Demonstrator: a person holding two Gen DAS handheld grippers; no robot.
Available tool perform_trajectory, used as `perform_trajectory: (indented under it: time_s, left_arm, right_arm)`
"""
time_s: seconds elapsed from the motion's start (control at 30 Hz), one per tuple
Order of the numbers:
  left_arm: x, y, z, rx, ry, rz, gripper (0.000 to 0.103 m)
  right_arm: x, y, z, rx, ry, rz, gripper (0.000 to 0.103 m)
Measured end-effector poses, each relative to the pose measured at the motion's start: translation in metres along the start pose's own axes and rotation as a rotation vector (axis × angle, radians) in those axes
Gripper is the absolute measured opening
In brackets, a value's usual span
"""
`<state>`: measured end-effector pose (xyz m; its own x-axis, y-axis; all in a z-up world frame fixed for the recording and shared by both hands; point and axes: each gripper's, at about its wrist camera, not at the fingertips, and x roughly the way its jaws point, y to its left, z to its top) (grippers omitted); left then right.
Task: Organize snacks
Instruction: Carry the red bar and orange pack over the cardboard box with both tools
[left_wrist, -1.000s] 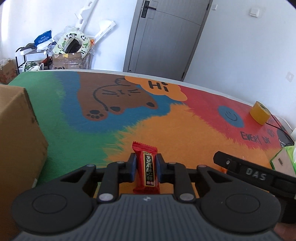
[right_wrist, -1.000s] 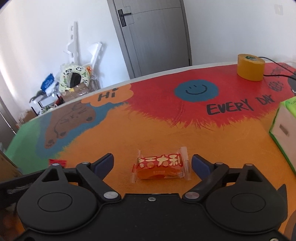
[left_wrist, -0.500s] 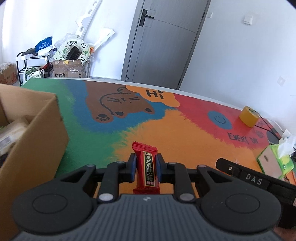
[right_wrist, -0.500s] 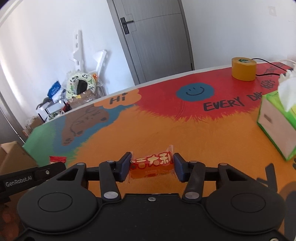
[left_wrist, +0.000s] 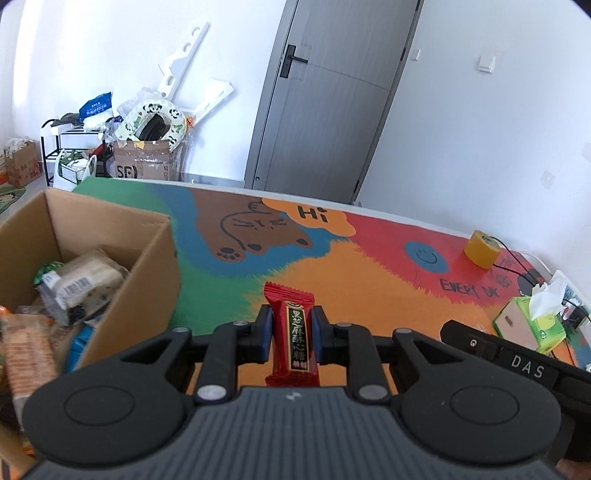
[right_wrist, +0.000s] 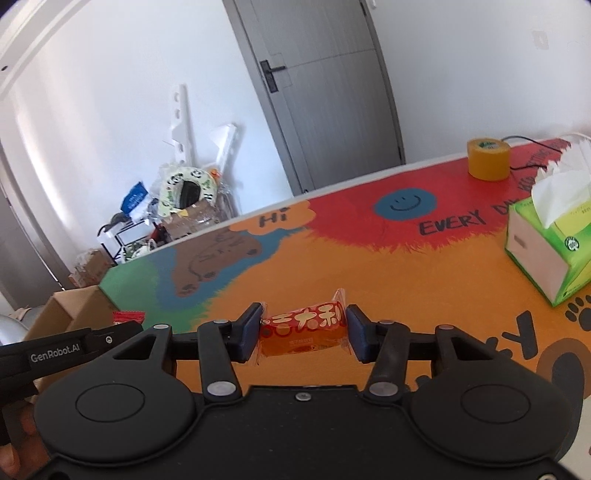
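Observation:
My left gripper (left_wrist: 290, 326) is shut on a red candy packet (left_wrist: 291, 332) with black and gold lettering, held upright above the colourful table mat. An open cardboard box (left_wrist: 147, 258) with several snack packs inside stands just to its left. My right gripper (right_wrist: 303, 326) is shut on an orange snack packet (right_wrist: 304, 326), held crosswise above the orange part of the mat. In the right wrist view the left gripper's body (right_wrist: 70, 345) shows at the left edge with the red packet's tip (right_wrist: 127, 316), and the box (right_wrist: 70, 310) lies behind it.
A green tissue box (right_wrist: 550, 240) stands at the right of the table, also in the left wrist view (left_wrist: 532, 325). A yellow tape roll (right_wrist: 488, 158) and a black cable lie at the far right edge. Clutter and a grey door lie beyond the table.
My right gripper has closed on the orange packet and lifted it off the mat. My left gripper has risen with the red packet, so the box's open top and contents now show.

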<state>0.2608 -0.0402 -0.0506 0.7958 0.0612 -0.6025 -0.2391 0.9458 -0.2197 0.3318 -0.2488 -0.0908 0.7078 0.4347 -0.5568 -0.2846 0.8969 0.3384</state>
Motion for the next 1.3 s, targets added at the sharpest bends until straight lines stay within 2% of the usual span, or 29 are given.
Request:
perform_trajectory:
  time_s: [0.4,0.87,1.3]
  left_arm:
    - [-0.038,0.025,0.010,-0.030,-0.064,0.020,0.020]
    - [-0.069,0.068,0.021,-0.070,-0.122,0.054,0.021]
    - [-0.090,0.113,0.027,-0.126,-0.160,0.135,0.021]
  right_arm:
    - [-0.017,0.034,0.005,-0.042,-0.037,0.078,0.049]
    - [-0.015,0.080,0.003,-0.096,-0.042,0.157,0.049]
    - [-0.008,0.119,-0.003,-0.140,-0.024,0.259,0.049]
